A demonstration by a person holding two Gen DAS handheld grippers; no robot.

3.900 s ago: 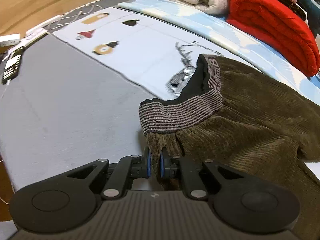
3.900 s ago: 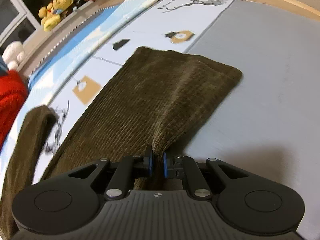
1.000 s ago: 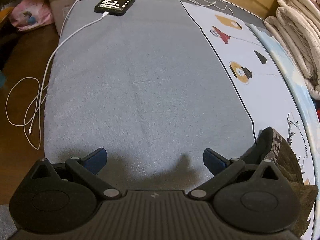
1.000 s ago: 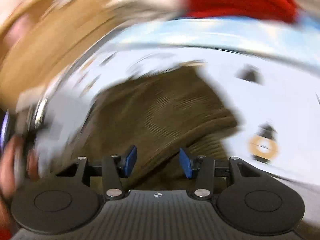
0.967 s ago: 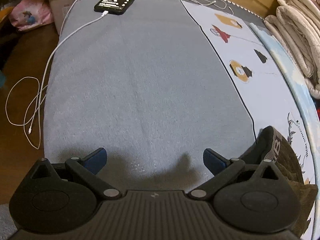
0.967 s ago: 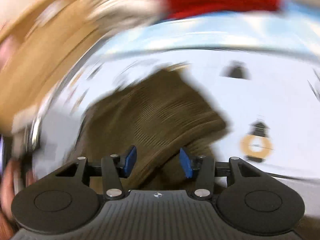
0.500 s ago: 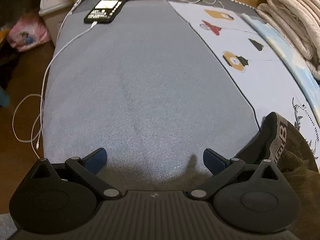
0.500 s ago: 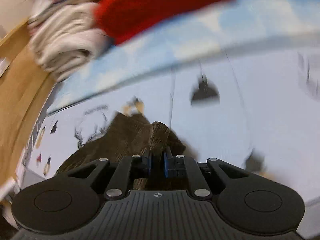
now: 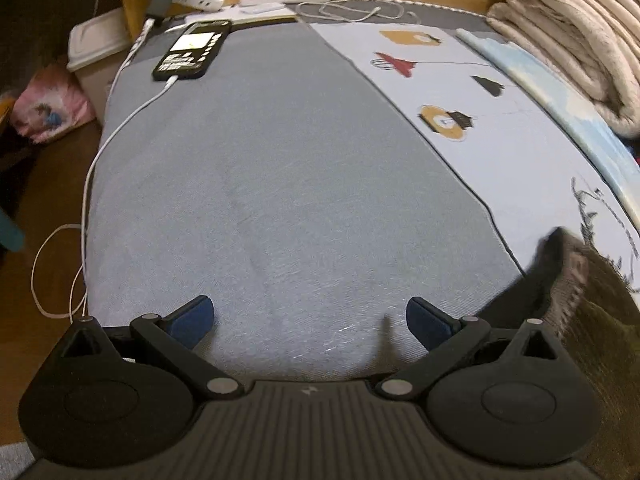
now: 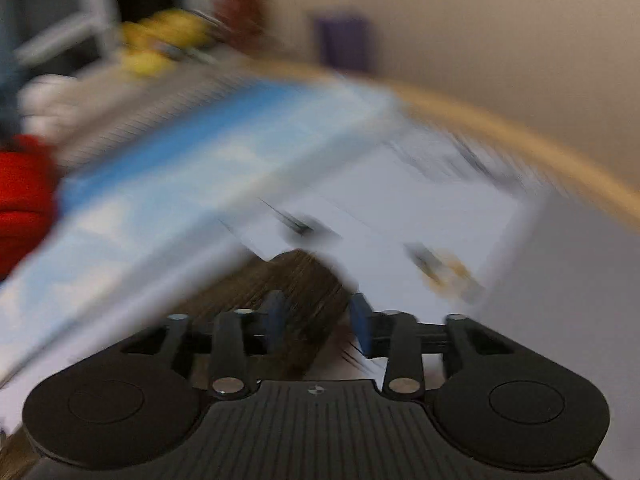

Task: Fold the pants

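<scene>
Left gripper [image 9: 310,316] is sitting wide open at bottom of frame, holding nothing, hovering over the grey bed cover [image 9: 280,184]. Pants [image 9: 588,300], brown corduroy, are lying at the lower right edge of that view, just beside the gripper's right finger. Further up, a phone [image 9: 193,50] with its cable [image 9: 120,128] is lying at upper left; folded blankets [image 9: 576,36] are stacked at upper right. Right wrist view is motion-blurred: right gripper [image 10: 316,322] is parted, with a bunch of pants fabric [image 10: 308,288] between the fingers; contact unclear.
</scene>
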